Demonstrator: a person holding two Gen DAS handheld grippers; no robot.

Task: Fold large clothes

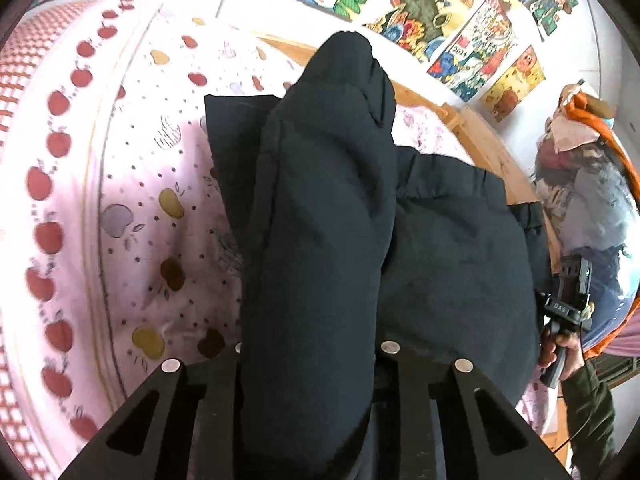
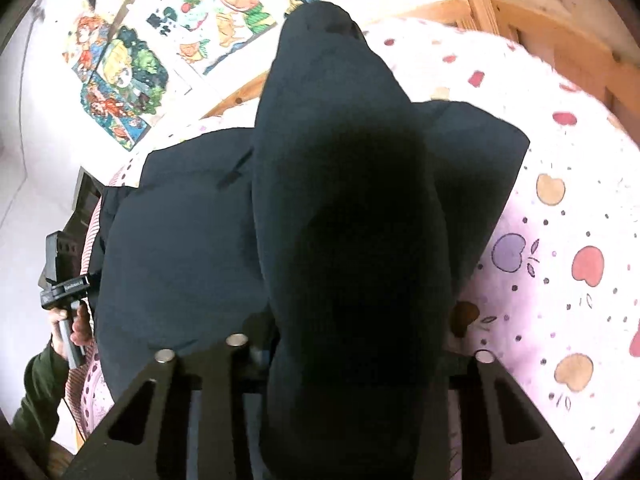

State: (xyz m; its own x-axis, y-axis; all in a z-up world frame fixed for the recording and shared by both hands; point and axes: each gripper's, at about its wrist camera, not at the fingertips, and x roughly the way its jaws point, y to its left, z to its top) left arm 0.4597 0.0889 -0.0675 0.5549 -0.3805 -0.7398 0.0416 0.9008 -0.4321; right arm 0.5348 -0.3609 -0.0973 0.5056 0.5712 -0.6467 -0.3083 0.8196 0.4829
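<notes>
A large dark navy padded garment (image 1: pixel 440 248) lies on a pink bed sheet printed with apples (image 1: pixel 132 184). My left gripper (image 1: pixel 308 360) is shut on a thick fold of the dark garment, which rises up between the fingers and hides their tips. In the right wrist view my right gripper (image 2: pixel 352 360) is shut on another thick fold of the same garment (image 2: pixel 172 240), also lifted above the bed sheet (image 2: pixel 560 240). Each gripper's handle shows in the other's view, the right one (image 1: pixel 564 312) and the left one (image 2: pixel 64 288).
A wooden bed frame (image 1: pixel 492 148) runs along the far side of the bed. Colourful cartoon posters (image 1: pixel 472 36) cover the white wall behind it. A pile of clothes and an orange cloth (image 1: pixel 588 184) sits at the right edge.
</notes>
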